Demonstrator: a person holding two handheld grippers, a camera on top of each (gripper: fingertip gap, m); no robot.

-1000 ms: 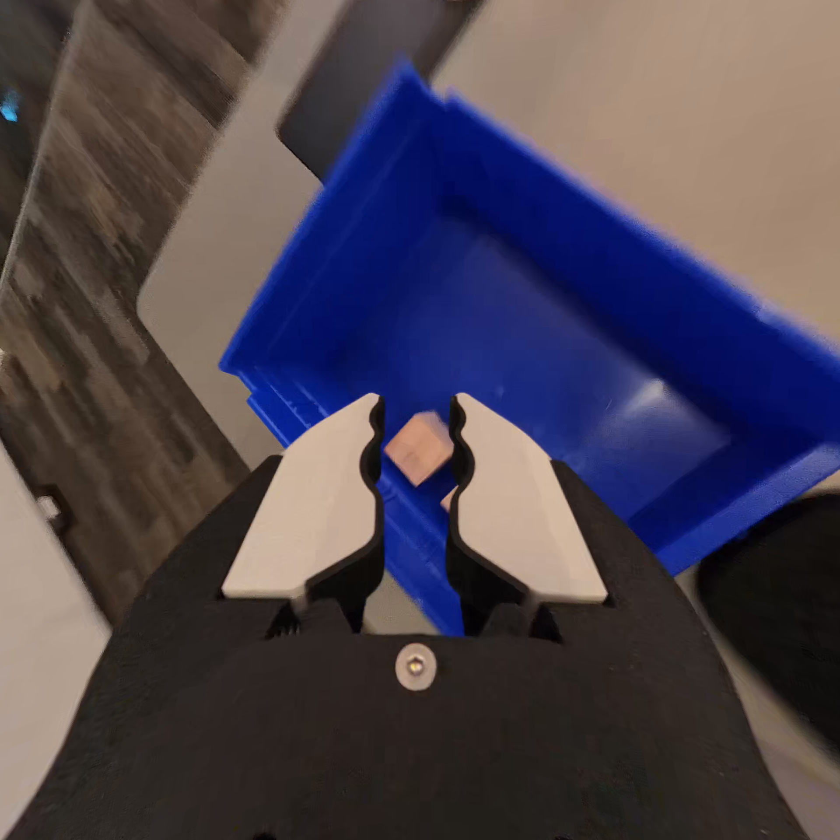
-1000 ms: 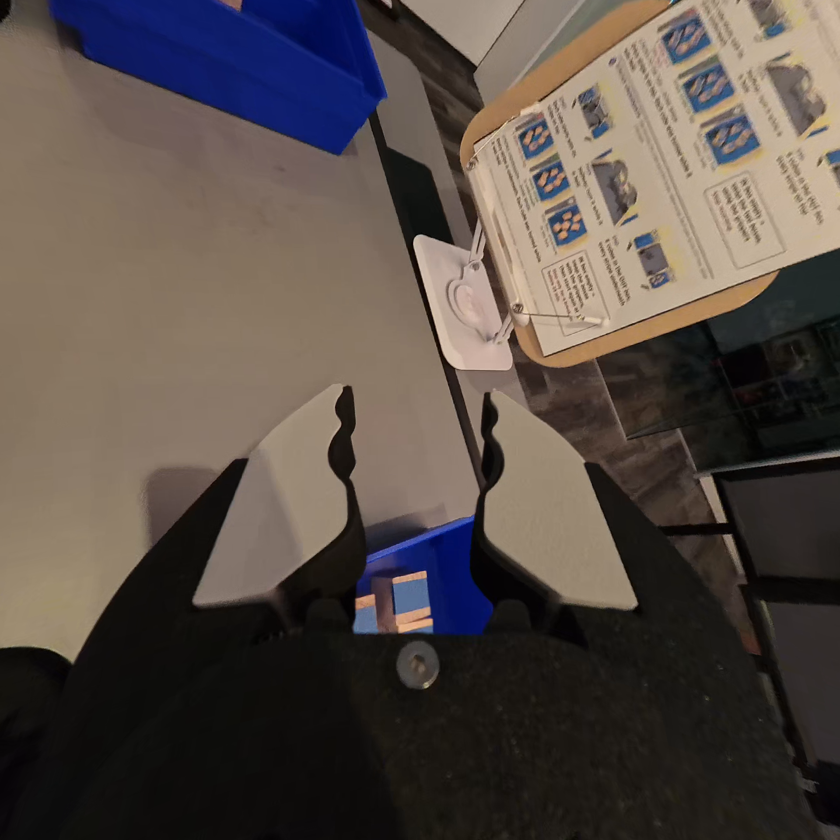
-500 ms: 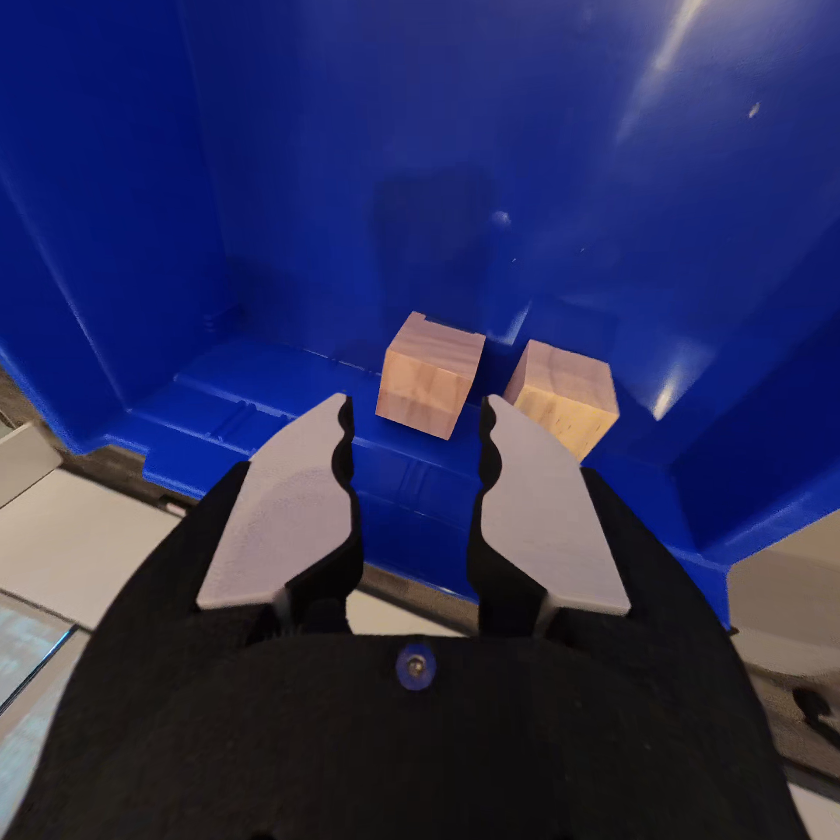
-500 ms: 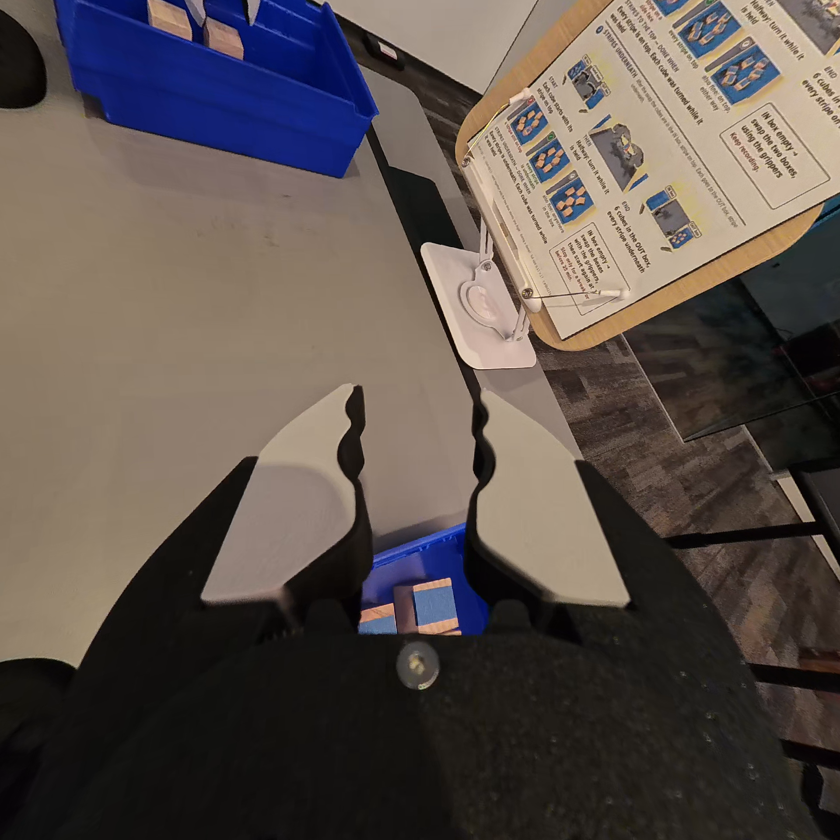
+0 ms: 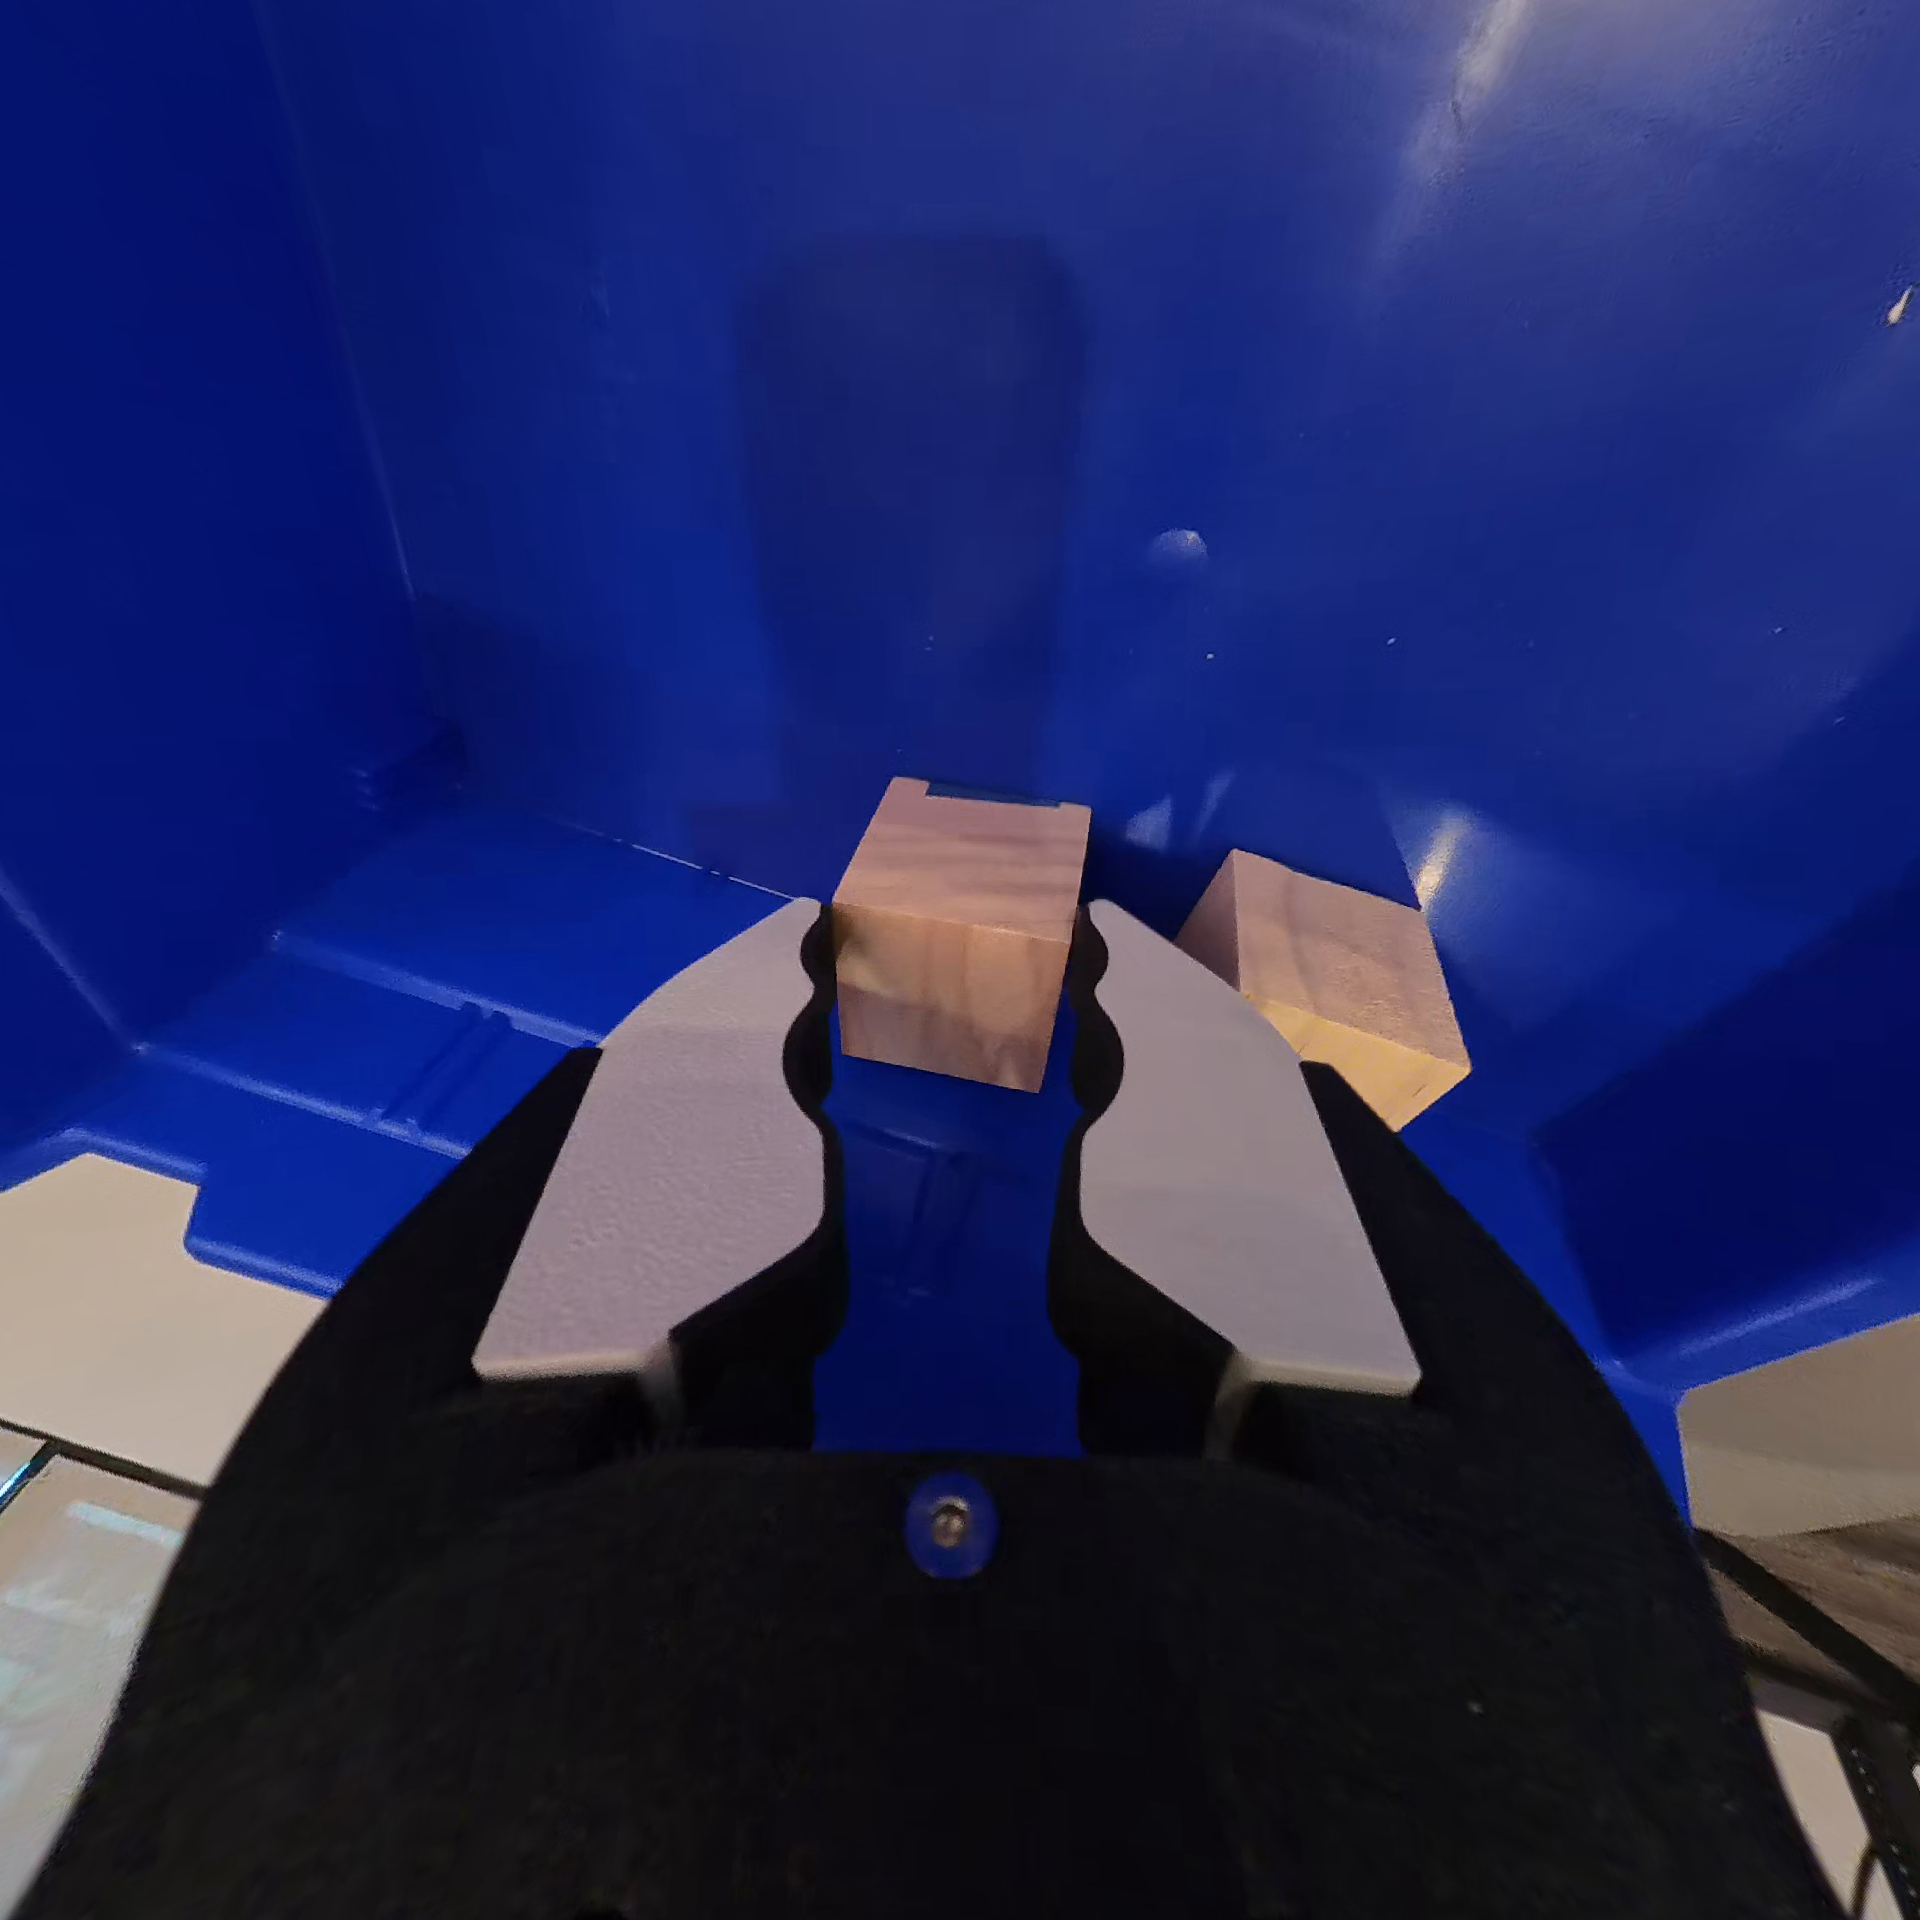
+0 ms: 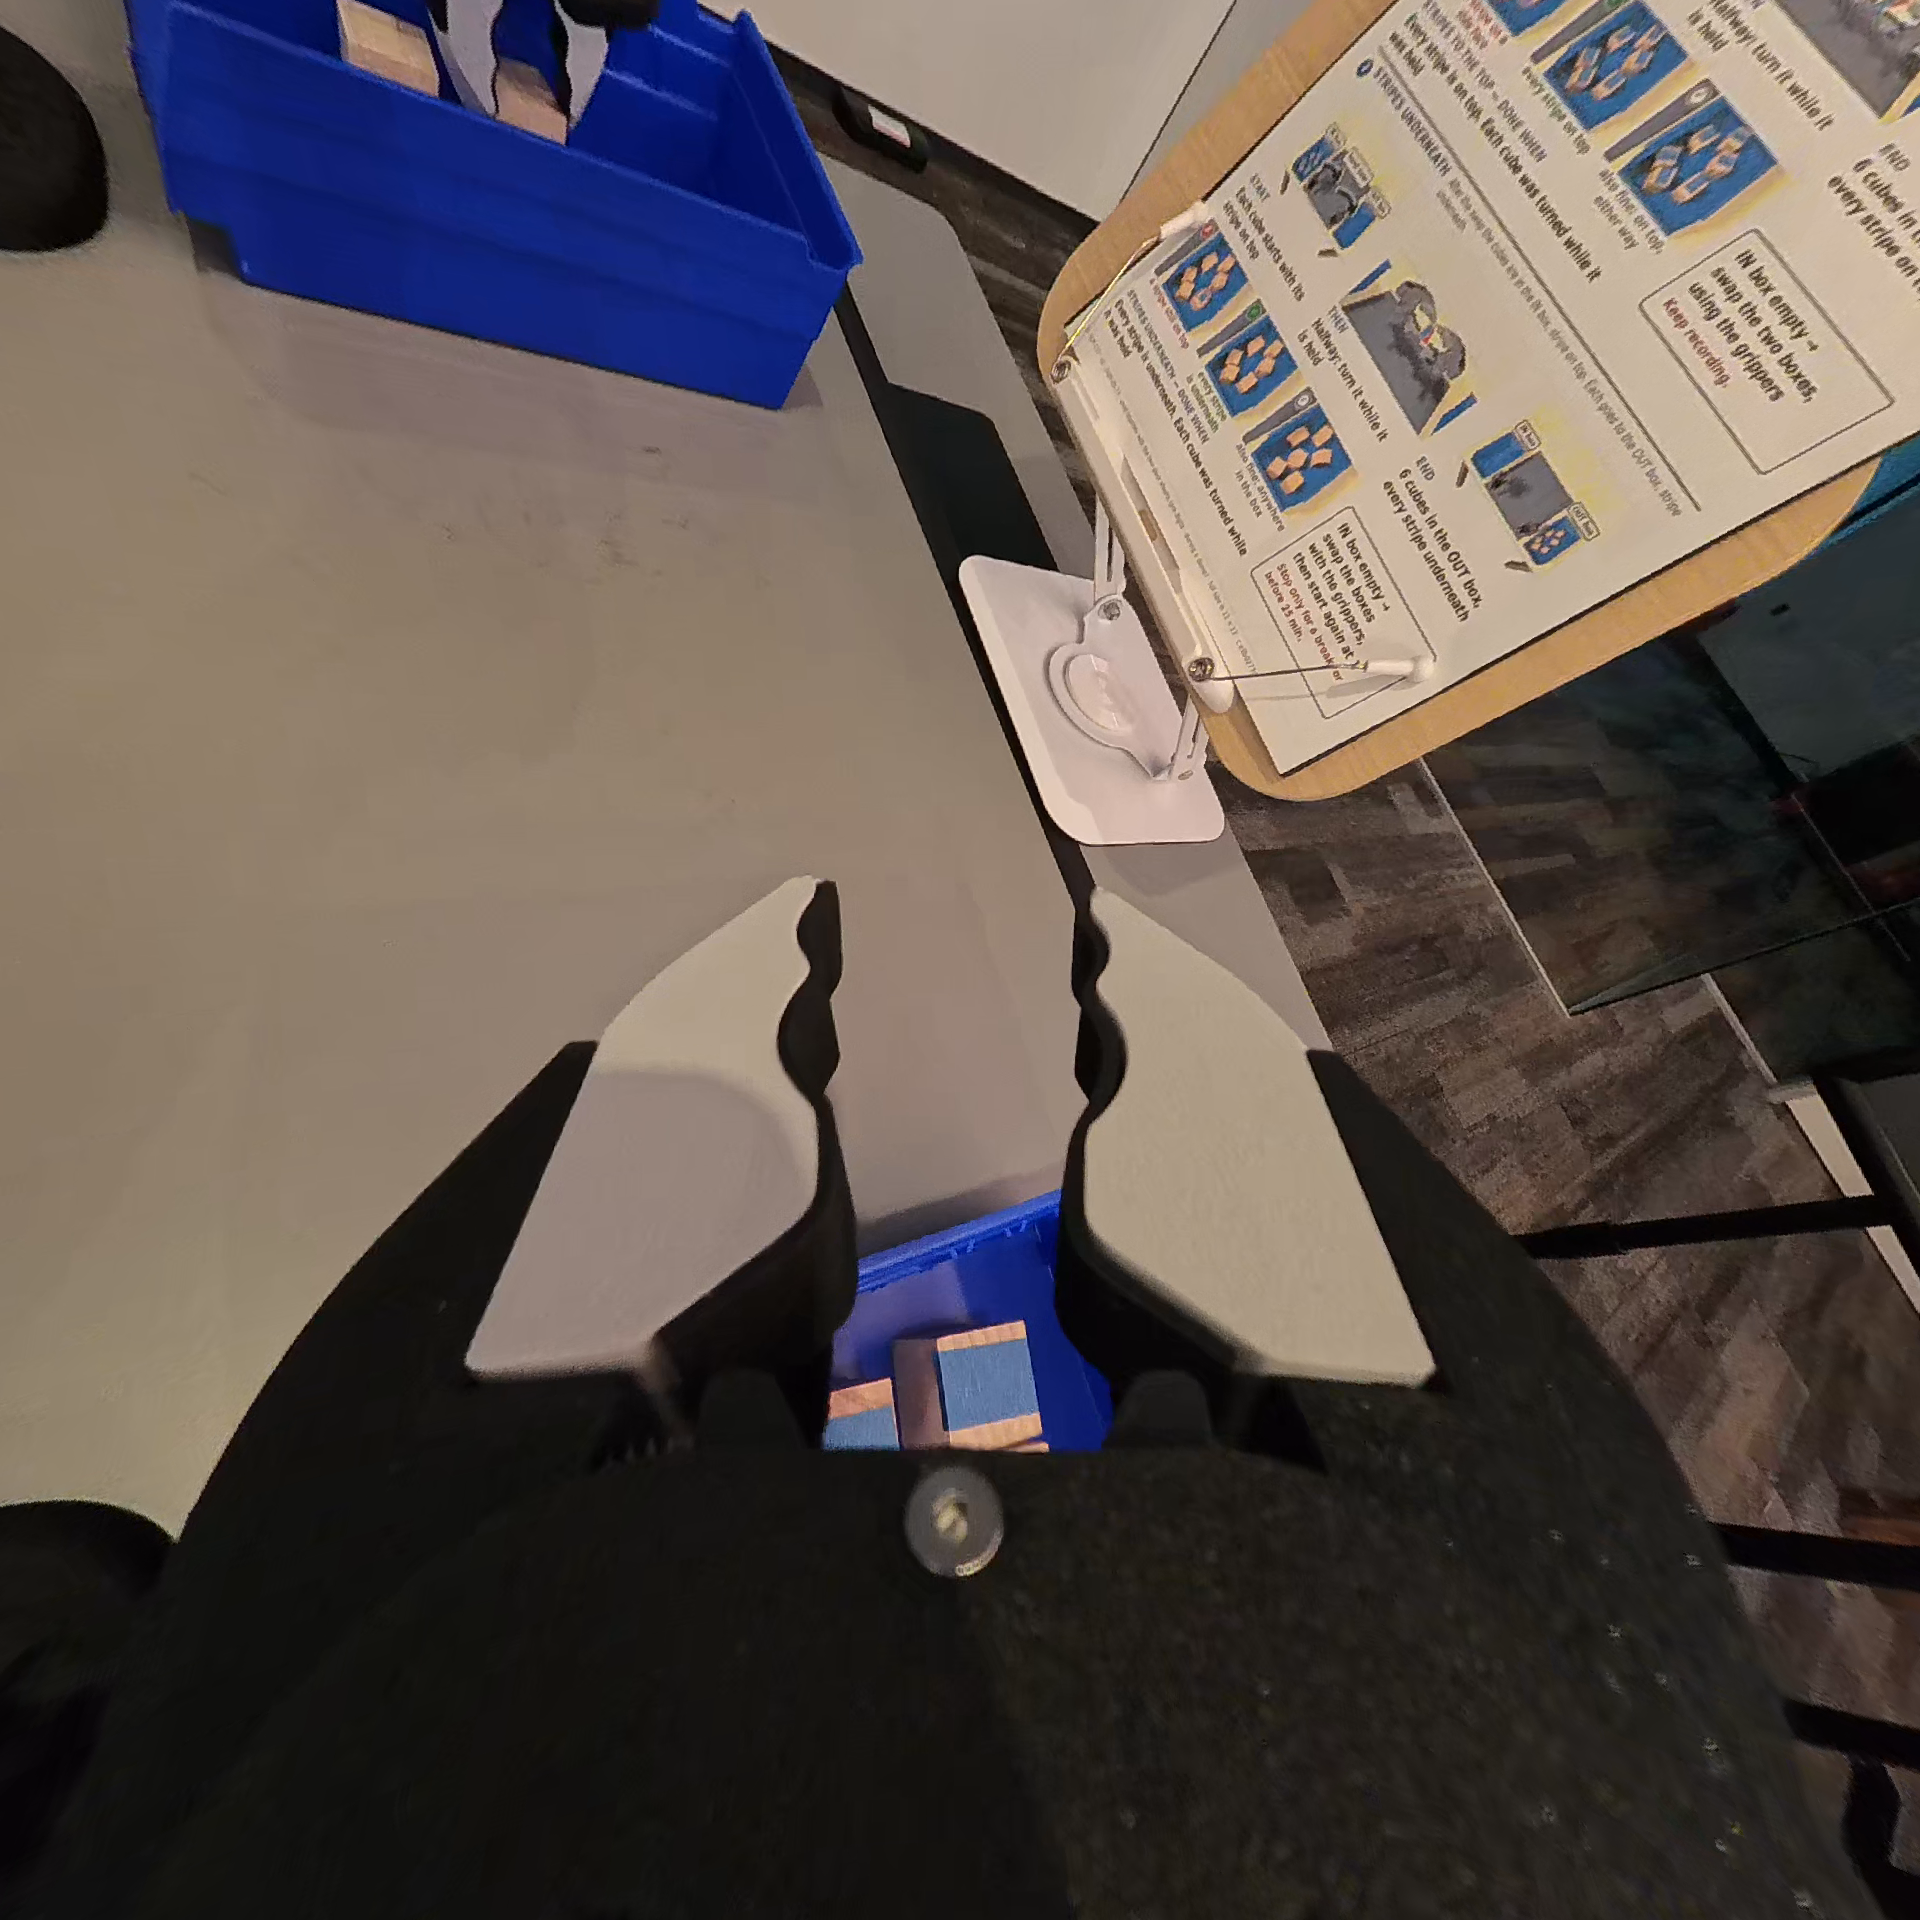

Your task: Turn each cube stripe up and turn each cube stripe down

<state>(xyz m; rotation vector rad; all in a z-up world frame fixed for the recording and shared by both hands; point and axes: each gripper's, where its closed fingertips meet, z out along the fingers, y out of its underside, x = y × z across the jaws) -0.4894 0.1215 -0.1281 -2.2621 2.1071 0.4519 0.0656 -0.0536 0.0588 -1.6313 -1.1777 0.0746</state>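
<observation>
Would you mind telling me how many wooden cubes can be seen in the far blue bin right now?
2. One cube sits between the left gripper fingertips; the second cube lies just right of it, on the bin floor. The gripper body may hide others.

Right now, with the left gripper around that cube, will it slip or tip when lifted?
The cube looks like rigid wood with flat sides, so the left gripper likely holds it square. Its smooth faces might slip in a loose grip. It probably won't roll.
</observation>
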